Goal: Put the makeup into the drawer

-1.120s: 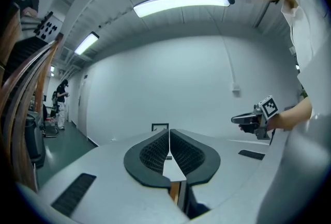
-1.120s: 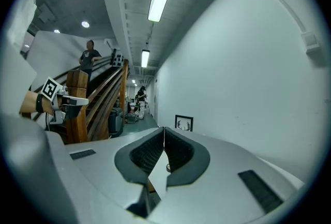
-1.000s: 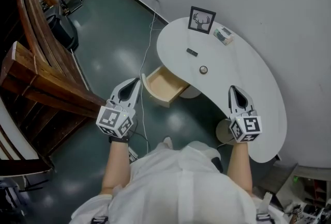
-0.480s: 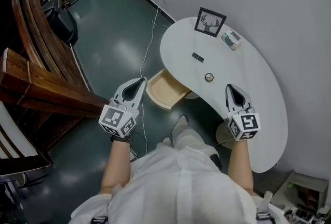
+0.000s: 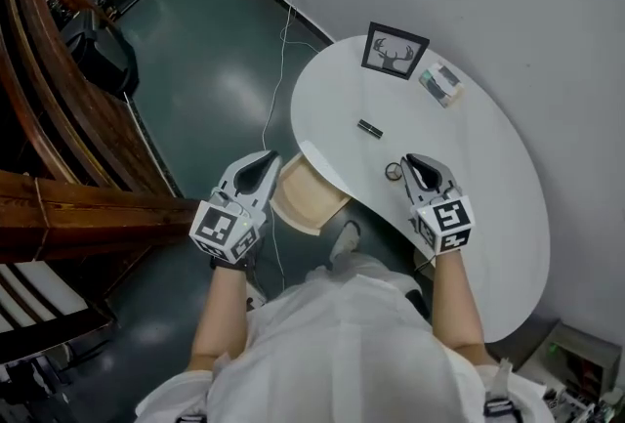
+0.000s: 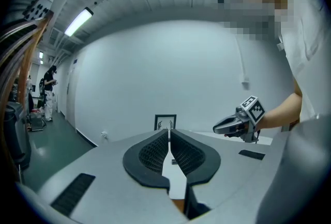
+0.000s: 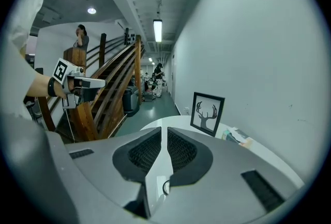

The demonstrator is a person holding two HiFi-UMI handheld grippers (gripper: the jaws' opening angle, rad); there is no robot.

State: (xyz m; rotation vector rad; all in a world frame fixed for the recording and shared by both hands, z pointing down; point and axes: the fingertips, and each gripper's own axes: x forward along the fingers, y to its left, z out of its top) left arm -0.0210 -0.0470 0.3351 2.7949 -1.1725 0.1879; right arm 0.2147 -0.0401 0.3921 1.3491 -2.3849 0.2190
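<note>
Head view shows the drawer point(image 5: 311, 191) pulled open under the table point(image 5: 488, 187), with nothing visible inside it. All the makeup lies on the tabletop: a round compact point(image 5: 392, 171) just beside the right gripper point(image 5: 414, 160), a dark stick point(image 5: 369, 128) farther back, and a box point(image 5: 441, 84) near the frame point(image 5: 395, 51). The right gripper and the left gripper point(image 5: 266, 160) both have their jaws together, empty. By my reading, every piece is yet to be picked up.

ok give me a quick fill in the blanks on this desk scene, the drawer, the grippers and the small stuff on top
1. The wooden drawer under the white table stands ___.
2. The left gripper and the right gripper both hold nothing, and their jaws are ___.
3. The small round item on the table lies right beside the tip of the ___ gripper.

Missing words: open; shut; right
</note>
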